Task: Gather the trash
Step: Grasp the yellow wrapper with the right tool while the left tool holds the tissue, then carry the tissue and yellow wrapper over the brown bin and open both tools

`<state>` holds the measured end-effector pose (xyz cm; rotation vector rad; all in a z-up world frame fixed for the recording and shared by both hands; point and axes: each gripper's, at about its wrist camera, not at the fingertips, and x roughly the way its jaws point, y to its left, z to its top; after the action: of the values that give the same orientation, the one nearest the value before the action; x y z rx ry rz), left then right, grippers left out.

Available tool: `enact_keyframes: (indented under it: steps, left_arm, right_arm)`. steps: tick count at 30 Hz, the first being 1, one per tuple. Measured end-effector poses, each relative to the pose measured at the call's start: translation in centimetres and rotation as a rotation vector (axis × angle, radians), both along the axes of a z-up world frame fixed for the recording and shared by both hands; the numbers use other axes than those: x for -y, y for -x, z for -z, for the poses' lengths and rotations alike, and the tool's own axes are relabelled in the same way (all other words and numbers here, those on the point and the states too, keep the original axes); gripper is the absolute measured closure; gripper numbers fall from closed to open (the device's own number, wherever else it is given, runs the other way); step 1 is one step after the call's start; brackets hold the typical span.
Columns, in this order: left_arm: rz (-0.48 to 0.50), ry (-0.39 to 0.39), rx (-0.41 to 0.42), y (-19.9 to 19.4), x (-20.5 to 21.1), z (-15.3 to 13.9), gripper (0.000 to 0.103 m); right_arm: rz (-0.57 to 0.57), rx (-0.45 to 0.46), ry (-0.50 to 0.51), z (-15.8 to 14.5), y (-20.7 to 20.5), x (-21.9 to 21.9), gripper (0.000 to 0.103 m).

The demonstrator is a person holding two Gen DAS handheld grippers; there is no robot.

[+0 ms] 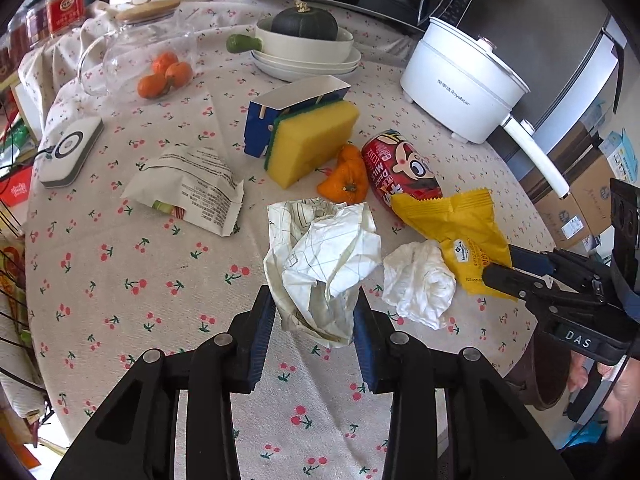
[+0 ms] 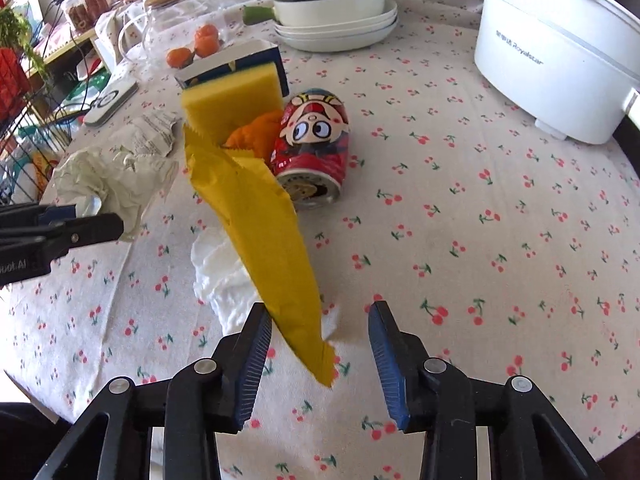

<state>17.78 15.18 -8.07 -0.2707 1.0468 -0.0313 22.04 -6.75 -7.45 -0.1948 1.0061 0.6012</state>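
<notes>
Bare cloth (image 2: 500,208) beside pot (image 2: 556,60)

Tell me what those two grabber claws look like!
Both are black plastic claws. The left gripper and the right gripper each have two fingers with ridged blue pads, joined by black bars with round silver pins. From the side, the right one carries a label with white letters "DAS".

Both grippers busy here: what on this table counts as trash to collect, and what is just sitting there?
Trash: crumpled paper, yellow wrapper, white tissue, red can, printed wrapper.
Lying about: sponge, white pot, tangerines, stacked dishes.
</notes>
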Motion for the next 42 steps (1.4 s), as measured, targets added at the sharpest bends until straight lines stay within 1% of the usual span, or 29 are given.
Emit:
enact_keyframes:
  steps: [3,4,5,6,10,14,18,23,26,34,42]
  left_arm:
    - [-0.007,0.014,-0.006,0.0,-0.5,0.0,0.064]
    - [-0.008,0.019,-0.01,0.0,-0.6,0.1,0.064]
    - [-0.009,0.024,-0.013,0.0,-0.6,0.1,0.064]
    - [-0.01,0.032,-0.013,0.0,-0.6,0.1,0.064]
    - [0.0,0.058,0.001,0.0,0.0,-0.5,0.064]
    - [0.026,0.073,0.024,0.1,1.4,-1.4,0.064]
    - [0.065,0.093,0.034,0.2,4.0,-1.9,0.064]
    - [0.138,0.102,0.044,-0.1,8.3,-2.2,0.064]
    - [0.181,0.098,0.039,-0.3,11.1,-2.0,0.064]
    - [0.303,0.119,0.034,-0.6,18.6,-1.6,0.064]
    - [0.444,0.117,0.011,-0.4,27.0,-0.2,0.064]
  right_arm:
    - [0.024,-0.003,-0.018,0.5,-0.9,-1.7,0.058]
    - [0.033,-0.004,-0.023,0.6,-1.1,-2.0,0.066]
    - [0.037,-0.006,-0.026,0.7,-1.2,-2.4,0.083]
    - [0.041,-0.004,-0.027,0.6,-1.2,-2.5,0.087]
    - [0.062,0.028,-0.017,-0.2,-0.6,-1.9,0.09]
    - [0.1,0.044,-0.029,-1.5,0.1,0.6,0.091]
    - [0.134,0.056,-0.024,-2.7,1.0,3.5,0.091]
    - [0.183,0.061,-0.02,-3.6,2.5,7.8,0.091]
    - [0.214,0.057,-0.009,-3.6,3.1,10.3,0.092]
    - [0.312,0.063,0.009,-4.2,4.5,17.4,0.092]
    - [0.405,0.053,0.041,-3.7,6.5,24.6,0.092]
